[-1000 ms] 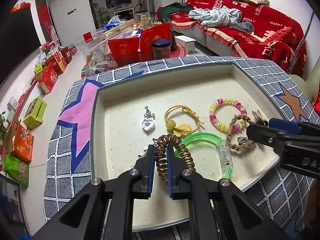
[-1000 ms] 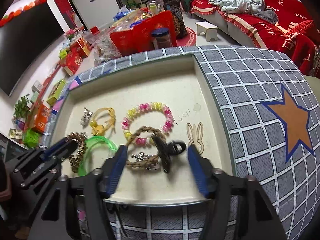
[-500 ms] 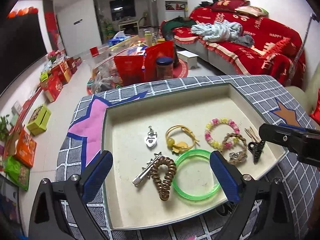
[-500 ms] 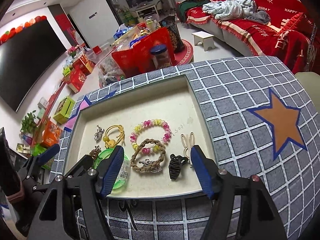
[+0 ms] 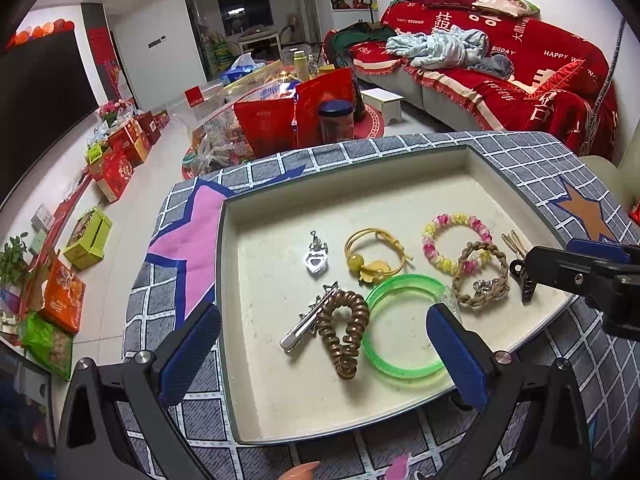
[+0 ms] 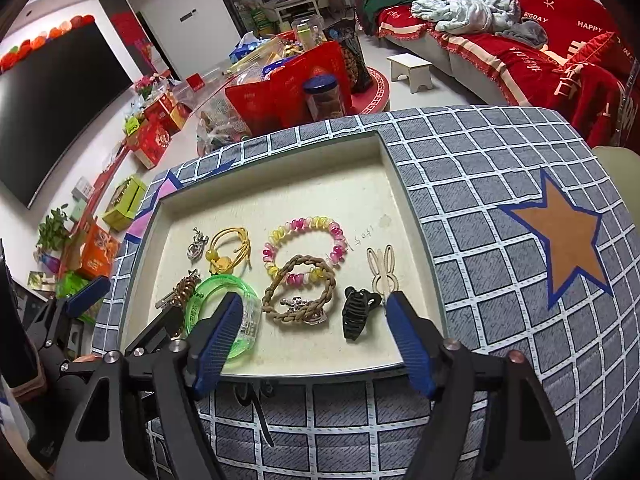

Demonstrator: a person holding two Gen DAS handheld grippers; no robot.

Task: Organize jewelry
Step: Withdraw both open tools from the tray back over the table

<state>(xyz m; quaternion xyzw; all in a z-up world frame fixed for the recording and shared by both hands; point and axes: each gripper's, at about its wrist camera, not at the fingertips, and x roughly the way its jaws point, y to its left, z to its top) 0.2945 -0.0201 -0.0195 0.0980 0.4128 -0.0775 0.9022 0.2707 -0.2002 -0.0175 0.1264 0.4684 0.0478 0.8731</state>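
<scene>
While both tools are angled steeply down toward the tray [image 5: 228, 320], the left hand-held gripper [image 5: 324, 354] is seen with its blue pads spread as wide as they go, nothing being pressed between them; the brown spiral hair tie [image 5: 344, 334] lies loose on the tray floor between the two pads, touching neither. The right hand-held gripper [image 6: 316, 338] is held over the near edge of the tray, its jaws having just been opening further, and nothing is gripped: the black claw clip [image 6: 357, 312] and the braided brown bracelet [image 6: 300, 294] lie flat beyond and between its pads. Beside the spiral tie a silver hair clip [image 5: 308, 322] is laid, touching it, and the green bangle [image 5: 404, 326] rests just to the other side. Farther back, a heart pendant [image 5: 316, 254], a yellow hair tie [image 5: 374, 256] and a pink-and-yellow bead bracelet [image 5: 456, 242] are set in a row, the bead bracelet being overlapped by the braided one. A pale rabbit-ear clip [image 6: 382, 266] is found near the tray's right wall. The tray is carried on a surface covered in a grey checked cloth [image 6: 500, 184] with an orange star [image 6: 568, 240] and a pink one. Behind, a tiled floor crowded with red gift boxes, a dark screen on the wall and a sofa [image 5: 520, 80] draped in red are seen.
</scene>
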